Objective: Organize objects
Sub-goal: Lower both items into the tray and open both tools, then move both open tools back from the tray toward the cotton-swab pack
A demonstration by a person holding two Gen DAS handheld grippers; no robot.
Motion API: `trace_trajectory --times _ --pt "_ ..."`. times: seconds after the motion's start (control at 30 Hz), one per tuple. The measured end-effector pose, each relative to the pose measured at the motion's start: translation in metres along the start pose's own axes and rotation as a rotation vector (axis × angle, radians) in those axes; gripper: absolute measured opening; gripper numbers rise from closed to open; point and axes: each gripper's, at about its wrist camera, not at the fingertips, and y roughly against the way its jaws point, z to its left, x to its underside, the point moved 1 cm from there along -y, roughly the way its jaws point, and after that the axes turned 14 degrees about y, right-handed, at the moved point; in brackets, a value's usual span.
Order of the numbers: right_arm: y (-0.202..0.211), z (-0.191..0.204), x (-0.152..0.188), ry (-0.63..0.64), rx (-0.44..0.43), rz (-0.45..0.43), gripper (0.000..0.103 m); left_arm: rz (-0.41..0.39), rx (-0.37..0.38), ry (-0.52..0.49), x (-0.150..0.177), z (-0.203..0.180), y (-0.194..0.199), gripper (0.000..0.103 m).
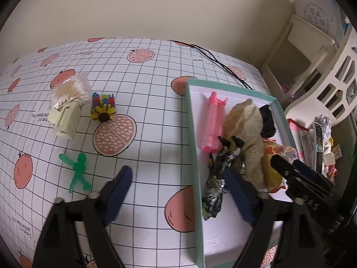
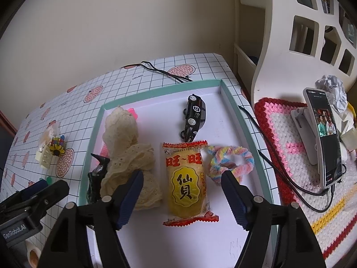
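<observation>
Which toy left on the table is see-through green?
The little green figure, lying flat on the tablecloth nearest the left gripper. The sunflower clip is yellow and the cotton swab pack is pale.

A plain cream wall (image 2: 111, 22) backs the table, whose grid-patterned cloth (image 1: 145, 84) carries printed fruit, while a white cut-out shelf unit (image 2: 290, 33) stands to the right above a crocheted mat (image 2: 290, 138).
</observation>
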Motion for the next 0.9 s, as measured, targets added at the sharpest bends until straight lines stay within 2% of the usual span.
trace_trajectory --times 0.1,0.17,0.27,0.33,0.63,0.9 --pt "0.0 -0.001 0.0 -0.002 -0.004 -0.002 0.088 -0.018 -0.018 0.0 0.0 0.002 -0.001 0.091" --pt "0.001 -0.001 0.0 -0.004 -0.006 -0.006 0.089 -0.033 -0.028 0.001 -0.001 0.004 -0.002 0.099" --pt "0.001 -0.002 0.001 -0.006 -0.008 -0.006 0.092 -0.055 -0.039 0.01 -0.002 0.008 0.0 0.101" --pt "0.001 -0.001 0.001 -0.005 -0.007 -0.006 0.1 -0.069 -0.045 0.013 -0.003 0.009 0.0 0.103" --pt "0.0 -0.003 0.001 -0.005 0.0 -0.006 0.103 -0.096 -0.081 0.031 -0.004 0.013 0.0 0.103" --pt "0.0 -0.003 0.001 -0.01 -0.002 -0.007 0.103 -0.098 -0.077 0.038 -0.004 0.013 0.0 0.103"
